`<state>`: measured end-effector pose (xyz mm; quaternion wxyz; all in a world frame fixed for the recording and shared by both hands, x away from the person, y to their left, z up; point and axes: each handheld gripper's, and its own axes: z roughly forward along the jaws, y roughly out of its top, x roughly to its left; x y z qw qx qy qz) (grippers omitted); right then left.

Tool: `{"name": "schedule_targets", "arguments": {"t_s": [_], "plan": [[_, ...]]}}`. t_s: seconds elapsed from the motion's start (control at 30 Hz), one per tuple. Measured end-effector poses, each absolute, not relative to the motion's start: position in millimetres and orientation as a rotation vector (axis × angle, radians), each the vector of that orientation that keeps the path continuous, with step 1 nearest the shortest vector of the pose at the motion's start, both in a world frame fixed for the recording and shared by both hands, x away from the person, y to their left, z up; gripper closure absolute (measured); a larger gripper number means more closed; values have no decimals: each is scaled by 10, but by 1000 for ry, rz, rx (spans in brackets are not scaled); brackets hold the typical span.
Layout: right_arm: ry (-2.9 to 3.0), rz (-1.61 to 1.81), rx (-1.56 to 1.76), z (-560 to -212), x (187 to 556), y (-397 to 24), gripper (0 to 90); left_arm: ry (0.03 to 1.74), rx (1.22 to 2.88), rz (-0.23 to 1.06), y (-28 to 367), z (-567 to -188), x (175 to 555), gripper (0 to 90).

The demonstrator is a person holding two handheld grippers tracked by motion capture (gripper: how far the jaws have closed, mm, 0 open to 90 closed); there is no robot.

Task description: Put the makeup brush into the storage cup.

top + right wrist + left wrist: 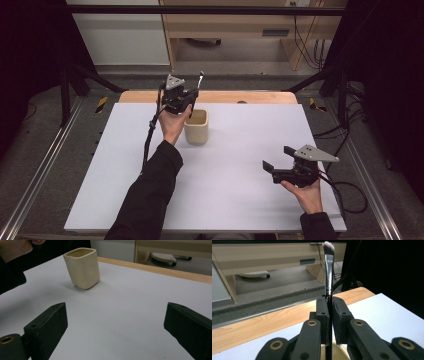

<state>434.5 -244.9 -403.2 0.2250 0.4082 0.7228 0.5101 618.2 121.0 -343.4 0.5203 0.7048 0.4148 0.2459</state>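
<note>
Table (225, 165): white top, with a strip of wood grain showing along the far edge. No writing or brand mark is readable on anything in the frames.

Cup (196, 126): cream, square-sided with rounded corners, open mouth up. Stands upright on the table near the far edge, left of centre. Right gripper view shows it (82, 267) slightly leaning in the picture, standing alone on the white surface, well apart from the right tool.

Left tool (192, 97): held in the person's left hand just beside the cup on its left and far side, above the rim. Jaws pressed together, pinching the thin black handle of a makeup brush. Left gripper view has the handle clamped between the two pads (329, 312), and the cream cup rim shows just below the jaws.

Right tool (272, 167): rests in the person's right hand near the table's right near corner, jaws spread wide with nothing between them, pointed toward the cup.

Makeup brush (200, 80): upright, slightly tilted, bristle end up. Silver ferrule, pale flat bristles with darker tips (329, 247).
</note>
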Motion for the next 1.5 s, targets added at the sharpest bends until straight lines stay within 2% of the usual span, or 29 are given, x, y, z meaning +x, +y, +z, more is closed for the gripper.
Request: {"name": "schedule_targets", "arguments": {"t_s": [0.47, 1.5], "plan": [[1995, 1408, 1125, -4038, 4348, -2442, 55, 1007, 1721, 596, 1190, -3617, 6233, 840], [2001, 1404, 1126, -4047, 4348, -2426, 55, 989, 1789, 584, 1199, -4001, 6085, 840]]}}
